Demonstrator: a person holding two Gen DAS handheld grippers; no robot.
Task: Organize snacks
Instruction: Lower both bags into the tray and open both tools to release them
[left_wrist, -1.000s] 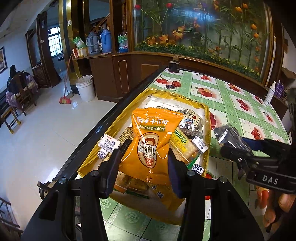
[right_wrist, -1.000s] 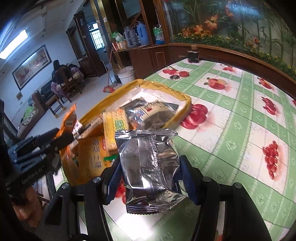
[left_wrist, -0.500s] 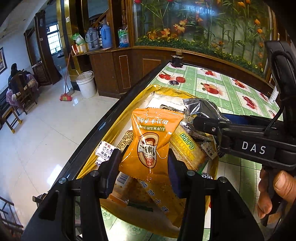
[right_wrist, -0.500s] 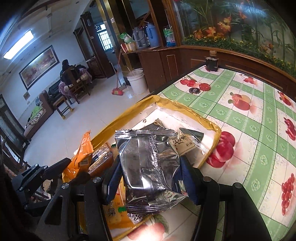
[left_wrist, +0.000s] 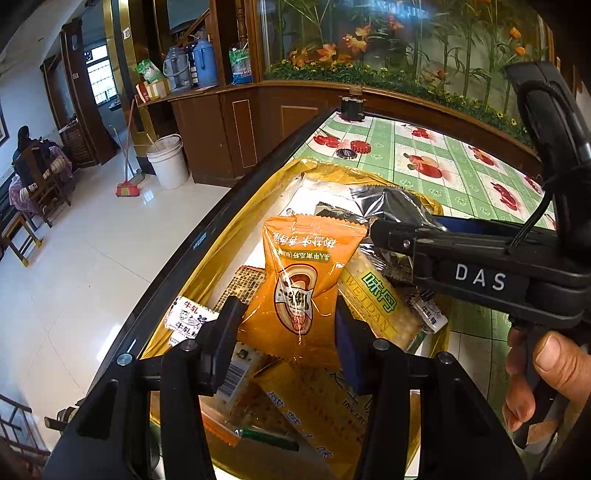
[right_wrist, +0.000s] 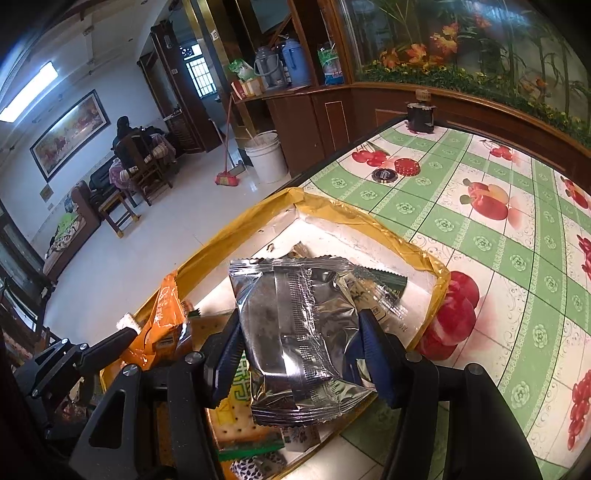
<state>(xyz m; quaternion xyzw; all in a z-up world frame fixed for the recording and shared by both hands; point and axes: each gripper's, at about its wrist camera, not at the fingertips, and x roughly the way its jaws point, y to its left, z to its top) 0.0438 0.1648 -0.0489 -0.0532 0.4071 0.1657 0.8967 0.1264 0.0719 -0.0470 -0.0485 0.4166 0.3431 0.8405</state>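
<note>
- 2 snack packets in hand, 1 per tongs, both carried above the yellow-edged box (right_wrist: 373, 221) that stands on the desk (right_wrist: 517, 236) at its near-left edge.
- Orange packet (left_wrist: 306, 280): pinched by its lower half in the left tongs (left_wrist: 284, 332), jaws narrow and pressing on both sides. Long axis upright along the fingers, print upside down toward the camera. It hangs over the near half of the box, above the crackers.
- Silver foil packet (right_wrist: 299, 332): clamped in the right tongs (right_wrist: 299, 354), jaws at middle width, pads bearing on its 2 sides. Long axis along the fingers, back seam facing the camera. It sits over the far, emptier half of the box, where the white floor shows.
- Box contents below: green-and-yellow cracker pack (left_wrist: 376, 299), small white candy wrapper (left_wrist: 188, 317) at the left wall, dark flat packet (right_wrist: 384, 284) near the far corner, others only partly visible.
- Deciding relation: the right tongs cross ahead of the left, so the silver packet lies beyond and to the right of the orange 1. The right hand (left_wrist: 539, 376) is nearer the open space; my judgement is that it should let go first, straight down, with the orange packet following into the near half.
</note>
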